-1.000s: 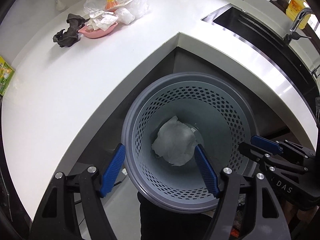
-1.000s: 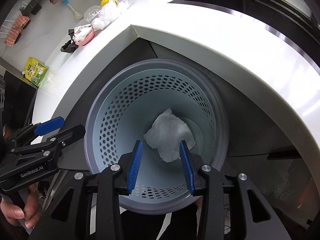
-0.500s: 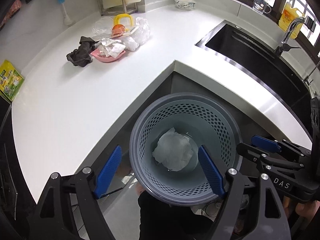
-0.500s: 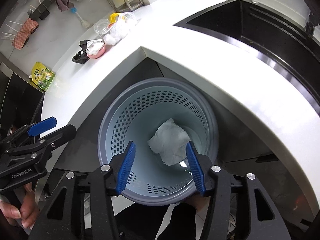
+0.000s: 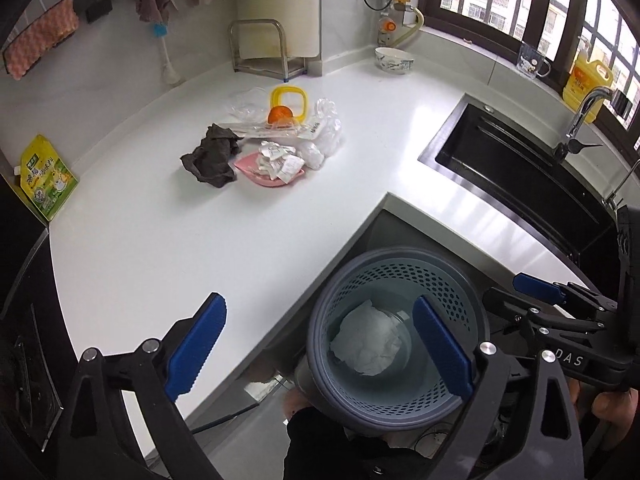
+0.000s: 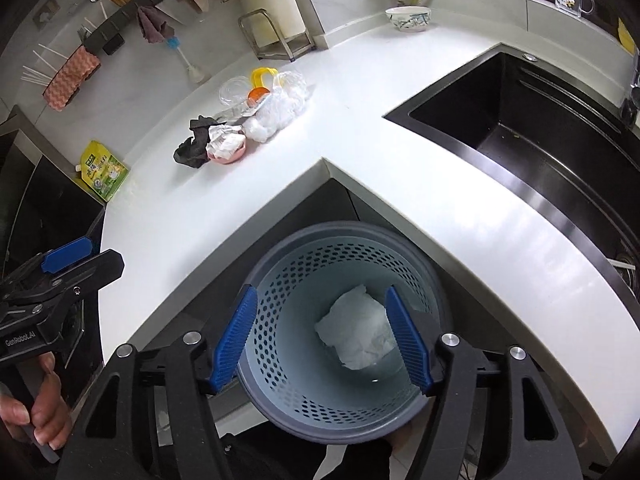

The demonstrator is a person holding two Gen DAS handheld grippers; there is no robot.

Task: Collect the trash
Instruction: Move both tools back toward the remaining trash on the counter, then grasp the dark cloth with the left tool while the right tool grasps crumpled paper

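Two claws hang above a grey perforated bin (image 5: pixel 400 332) that stands on the floor in the inner corner of the white L-shaped desk (image 5: pixel 160 248). Left claw (image 5: pixel 316 352) is spread wide, nothing betw. its blue pads; its jaws have just been opening. One pad shows over the desk edge, the other over the bin mouth. Right claw (image 6: pixel 320 336) is also spread, w/ nothing gripped, and its jaws have just been opening too; both pads frame the bin opening from above.

Inside the bin, at the bottom, lies one crumpled white tissue (image 6: pixel 358 340), apart from both claws (same wad shows in the left view, a bit left of centre of the bin floor).

More trash sits well apart on the desk, toward the back wall: a pink dish (image 5: pixel 268 170) heaped w/ crumpled white paper scraps (image 5: pixel 280 160), a dark crumpled rag (image 5: pixel 212 156) touching its left side, a clear plastic bag (image 5: pixel 324 132) on its right. Behind them: an orange fruit (image 5: pixel 279 114) in front of a yellow-rimmed lid (image 5: pixel 288 100), and a clear plastic cup (image 5: pixel 244 106) on its side.

Far left edge of the desk: a yellow-green packet (image 5: pixel 46 178). A black sink (image 6: pixel 520 128) is set into the right wing of the desk, w/ a tap (image 5: pixel 584 120) behind it. A patterned bowl (image 6: pixel 408 18) stands near the back wall.

A person's hand (image 6: pixel 38 412) grips the left claw's handle, seen low left in the right view.
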